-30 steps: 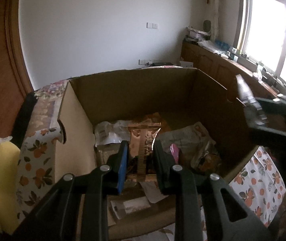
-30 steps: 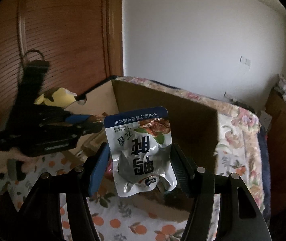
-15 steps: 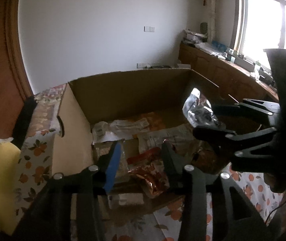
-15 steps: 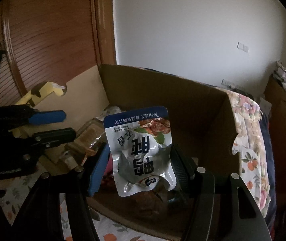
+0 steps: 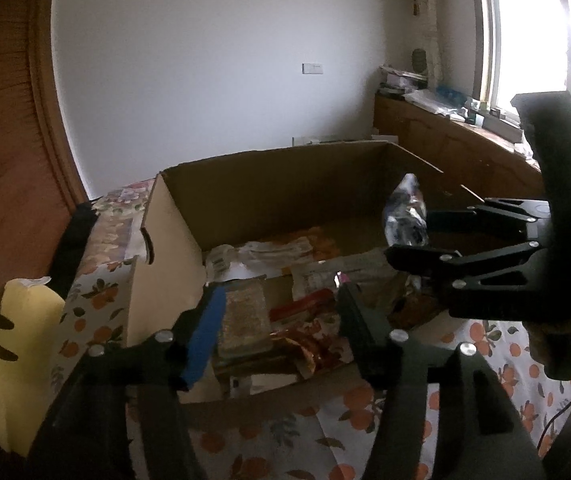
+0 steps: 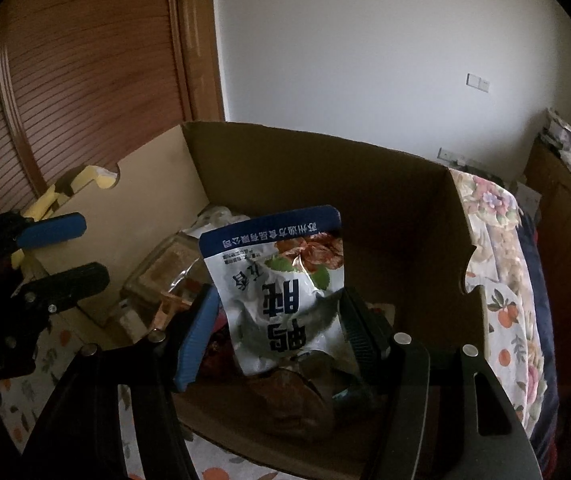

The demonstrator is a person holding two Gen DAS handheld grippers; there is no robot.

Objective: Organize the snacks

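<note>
Right gripper (image 6: 281,322) is clamping a silver-and-blue snack pouch (image 6: 281,284) by its lower part, pouch standing upright between the fingers with print upside down. It's hanging over the open cardboard box (image 6: 325,168), inside the near rim and toward the box's right side; in the left wrist view the same pouch (image 5: 405,216) is showing above the right wall's top edge.

Left gripper (image 5: 281,320) is hovering over the near-left part of the box with fingers spread apart, nothing between them. Blue pad (image 5: 205,332) is sitting just inside the left wall's edge.

Box floor is carrying loose packets: a tan flat pack (image 5: 243,320), a red wrapper (image 5: 309,328), white wrappers (image 5: 269,250) toward the back. Bare cardboard is showing along the back wall, so there's open room there.

Box is resting on a floral orange-print cloth (image 5: 497,344). A yellow cushion (image 5: 9,360) is lying left of the box, apart from it. Both grippers are well apart from each other across the opening.
</note>
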